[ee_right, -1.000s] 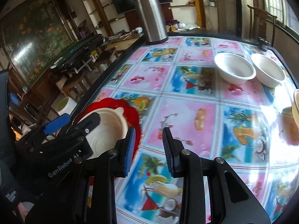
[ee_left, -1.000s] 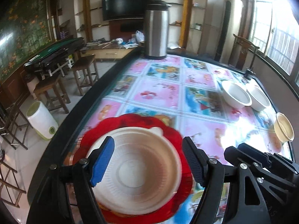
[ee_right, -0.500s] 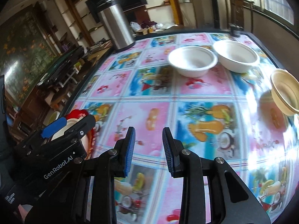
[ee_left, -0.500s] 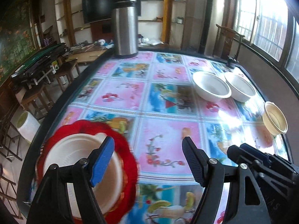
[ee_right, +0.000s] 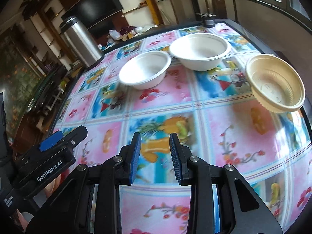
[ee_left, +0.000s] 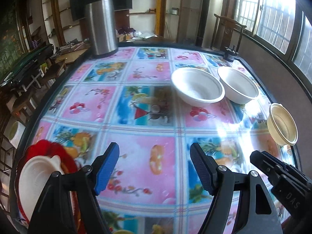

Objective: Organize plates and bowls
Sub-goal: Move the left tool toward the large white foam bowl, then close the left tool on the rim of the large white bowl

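Here both tongs are hanging empty over the surface (ee_right: 243, 136), the left tongs (ee_left: 154, 167) spread wide, the right tongs (ee_right: 155, 156) narrowly parted and lying nearer the cream bowl (ee_right: 275, 83) sitting ahead to their right, beyond the two white bowls (ee_right: 145, 70).

The left gripper (ee_left: 154, 167) hangs wide open and empty over the fruit-patterned tablecloth (ee_left: 136, 101). A white paper plate (ee_left: 33, 181) rests on a red scalloped plate (ee_left: 44, 146) at lower left; two white paper bowls (ee_left: 197, 86) sit side by side beyond, a cream plastic bowl (ee_left: 282, 124) at right
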Demonstrator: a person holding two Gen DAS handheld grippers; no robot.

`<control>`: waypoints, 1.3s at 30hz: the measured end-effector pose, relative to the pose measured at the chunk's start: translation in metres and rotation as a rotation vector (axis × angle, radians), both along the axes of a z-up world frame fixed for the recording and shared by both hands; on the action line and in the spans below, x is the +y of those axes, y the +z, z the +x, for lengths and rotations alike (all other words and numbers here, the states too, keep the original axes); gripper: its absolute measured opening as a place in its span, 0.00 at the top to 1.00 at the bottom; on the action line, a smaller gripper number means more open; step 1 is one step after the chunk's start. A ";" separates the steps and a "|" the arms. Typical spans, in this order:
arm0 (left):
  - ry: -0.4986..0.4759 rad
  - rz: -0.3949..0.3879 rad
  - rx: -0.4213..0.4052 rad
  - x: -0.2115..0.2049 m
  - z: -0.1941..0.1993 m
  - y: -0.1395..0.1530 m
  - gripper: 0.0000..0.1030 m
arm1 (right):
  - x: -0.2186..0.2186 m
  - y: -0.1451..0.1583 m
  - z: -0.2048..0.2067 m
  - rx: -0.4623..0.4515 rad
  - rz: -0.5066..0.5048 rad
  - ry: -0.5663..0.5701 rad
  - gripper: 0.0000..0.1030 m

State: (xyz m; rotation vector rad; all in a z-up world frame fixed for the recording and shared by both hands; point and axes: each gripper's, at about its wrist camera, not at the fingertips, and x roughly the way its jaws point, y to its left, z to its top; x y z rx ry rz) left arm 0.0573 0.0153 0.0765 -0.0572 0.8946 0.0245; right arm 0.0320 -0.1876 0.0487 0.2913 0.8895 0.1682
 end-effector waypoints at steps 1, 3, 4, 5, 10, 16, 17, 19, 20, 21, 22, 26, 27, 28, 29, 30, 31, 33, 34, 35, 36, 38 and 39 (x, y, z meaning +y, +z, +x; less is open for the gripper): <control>-0.002 -0.001 0.004 -0.002 0.004 -0.001 0.27 | -0.003 -0.001 0.003 0.002 0.008 -0.006 0.71; -0.002 0.002 0.011 -0.005 0.012 -0.002 0.27 | -0.009 -0.002 0.010 0.011 0.026 -0.012 0.69; -0.003 0.002 0.016 -0.007 0.017 -0.003 0.27 | -0.011 -0.002 0.015 0.013 0.031 -0.016 0.64; -0.001 -0.001 0.022 -0.008 0.022 -0.003 0.27 | -0.013 -0.002 0.019 0.014 0.035 -0.019 0.61; 0.010 -0.004 0.037 -0.010 0.043 -0.004 0.27 | -0.019 0.003 0.037 0.006 0.043 -0.026 0.61; 0.021 -0.010 0.065 -0.012 0.068 -0.008 0.27 | -0.022 -0.004 0.062 0.040 0.080 -0.016 0.61; 0.023 -0.013 0.071 -0.011 0.072 -0.009 0.27 | -0.022 -0.005 0.065 0.043 0.085 -0.015 0.61; 0.028 -0.012 0.086 -0.011 0.082 -0.011 0.27 | -0.025 -0.006 0.074 0.046 0.096 -0.018 0.61; 0.029 -0.012 0.094 -0.012 0.086 -0.012 0.27 | -0.028 -0.006 0.079 0.047 0.102 -0.026 0.61; 0.028 -0.017 0.102 -0.011 0.092 -0.012 0.27 | -0.030 -0.006 0.084 0.049 0.108 -0.030 0.61; 0.031 -0.019 0.104 -0.011 0.096 -0.012 0.27 | -0.033 -0.006 0.089 0.053 0.117 -0.031 0.61; 0.039 -0.040 0.106 -0.011 0.113 -0.006 0.27 | -0.047 0.000 0.107 0.061 0.139 -0.035 0.61; 0.037 -0.037 0.102 -0.013 0.117 -0.004 0.27 | -0.051 0.003 0.110 0.058 0.135 -0.038 0.61; 0.029 -0.028 0.099 -0.017 0.122 -0.001 0.27 | -0.055 0.007 0.114 0.056 0.131 -0.043 0.61; 0.018 -0.019 0.098 -0.022 0.127 0.001 0.27 | -0.061 0.010 0.118 0.053 0.124 -0.049 0.61; 0.003 -0.016 0.099 -0.028 0.133 0.003 0.27 | -0.068 0.015 0.122 0.046 0.113 -0.061 0.61; -0.014 -0.022 0.103 -0.035 0.140 0.005 0.27 | -0.075 0.019 0.127 0.042 0.095 -0.076 0.61; -0.034 -0.017 0.106 -0.047 0.152 0.008 0.27 | -0.087 0.023 0.138 0.045 0.071 -0.092 0.61; -0.049 -0.014 0.108 -0.055 0.159 0.009 0.27 | -0.094 0.025 0.144 0.050 0.059 -0.104 0.61; -0.067 -0.019 0.114 -0.063 0.167 0.009 0.27 | -0.100 0.026 0.148 0.052 0.053 -0.111 0.61; -0.080 -0.026 0.125 -0.070 0.175 0.009 0.27 | -0.107 0.026 0.154 0.055 0.045 -0.122 0.61; -0.092 -0.035 0.139 -0.080 0.188 0.007 0.27 | -0.120 0.025 0.164 0.064 0.031 -0.142 0.61; -0.100 -0.041 0.144 -0.086 0.193 0.006 0.27 | -0.126 0.023 0.169 0.073 0.027 -0.149 0.61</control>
